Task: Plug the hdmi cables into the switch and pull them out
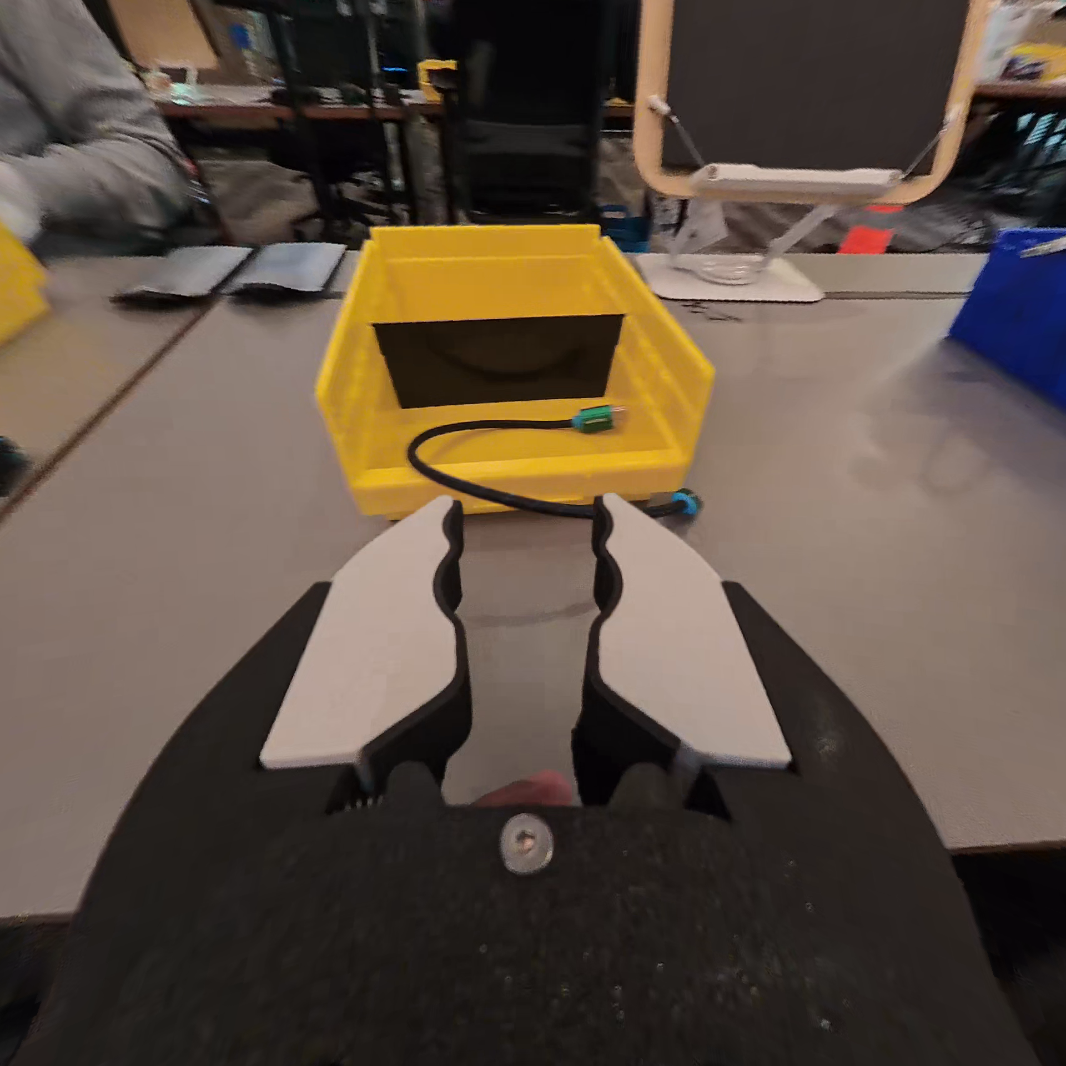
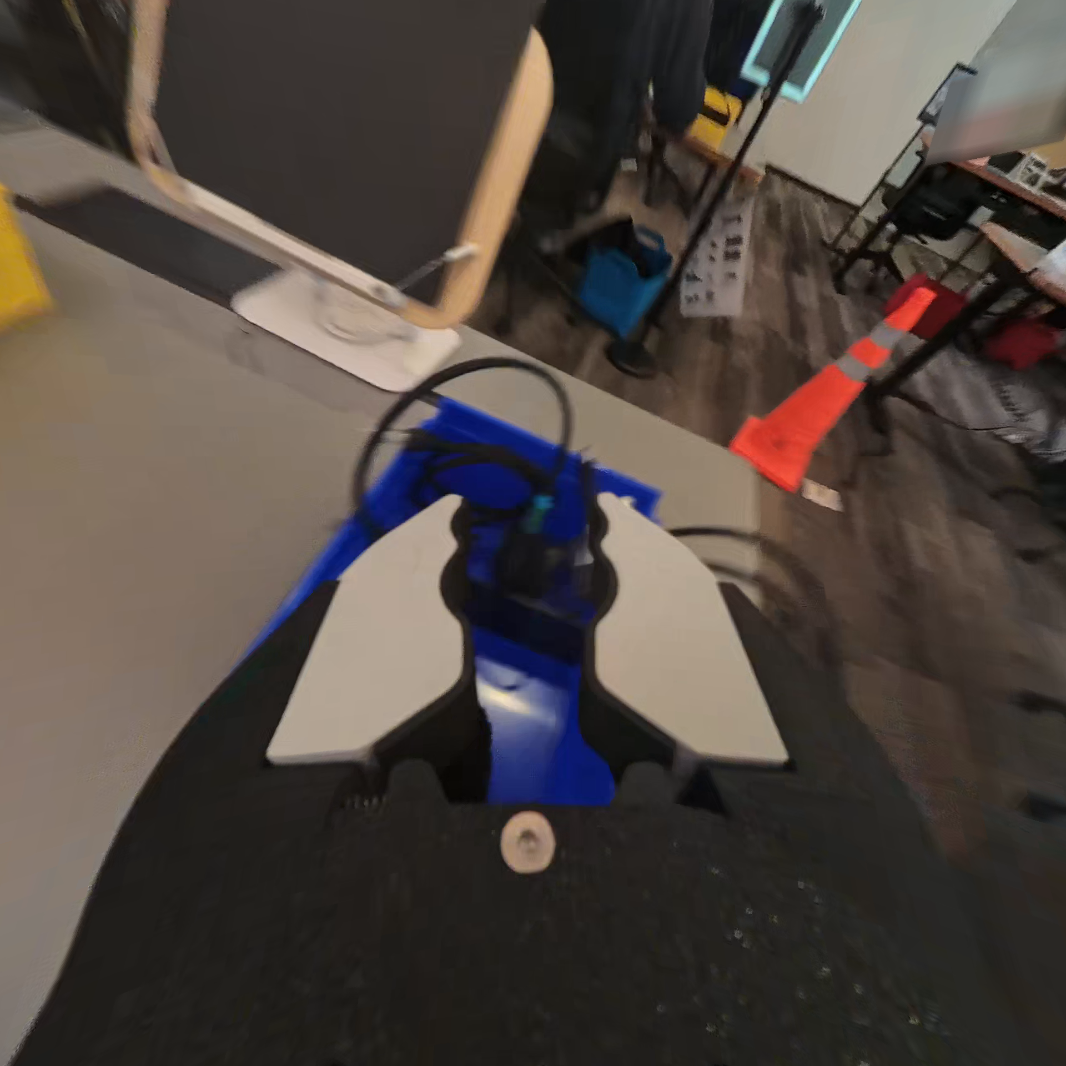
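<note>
Grey table (image 1: 173, 519), yellow bin (image 1: 519, 479), blue bin (image 2: 519, 721)

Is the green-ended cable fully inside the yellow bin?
No. Its green plug lies in the yellow bin; the cable drapes over the front lip.

A yellow bin (image 1: 507, 479) with a black divider (image 1: 499, 360) holds a black cable (image 1: 461, 438) ending in a green plug (image 1: 594, 420) on the grey table (image 1: 173, 548), beside a blue bin (image 2: 542, 680) and an orange, grey-striped cone (image 2: 830, 392).
</note>
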